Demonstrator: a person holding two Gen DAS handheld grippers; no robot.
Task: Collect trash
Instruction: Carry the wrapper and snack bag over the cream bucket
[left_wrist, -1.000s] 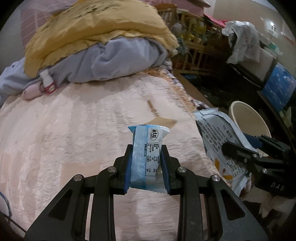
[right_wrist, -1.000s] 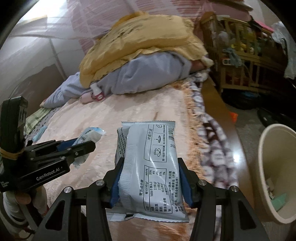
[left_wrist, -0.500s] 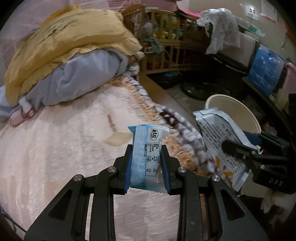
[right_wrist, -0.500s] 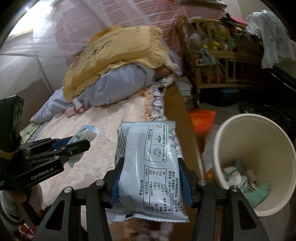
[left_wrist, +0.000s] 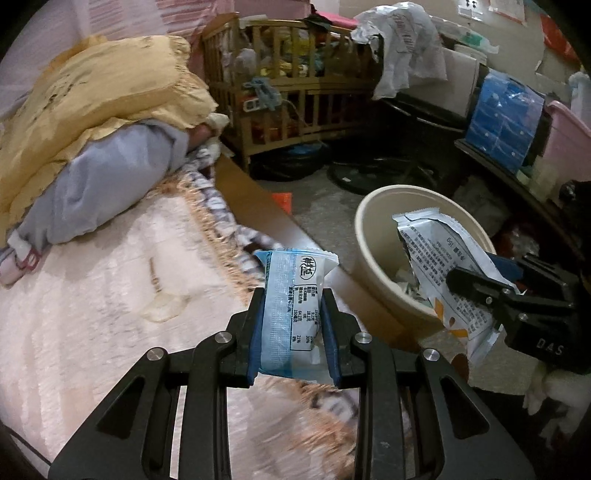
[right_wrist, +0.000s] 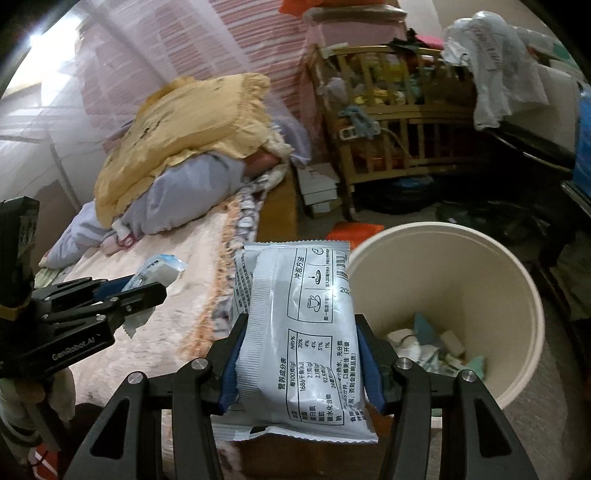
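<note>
On the left lies the bed, covered with a pale pink quilted spread, and at its head a yellow pillow rests on top of a lavender bundle of bedding. The left tongs are clamped on a small blue wrapper, which stands upright between the blue pads above the fringed edge of the bed. In the right wrist view the same left tongs show from the side, over the bedspread, with the wrapper sticking out past the fingertips. Further right, the right tongs are closed on a larger white sachet printed with a nutrition table and a barcode; it is held upright at the near left rim of the cream bin. The bin stands on the floor just beside the bed and holds scraps of paper and packaging. Behind it, a wooden crib full of clutter stands against the wall.
</note>
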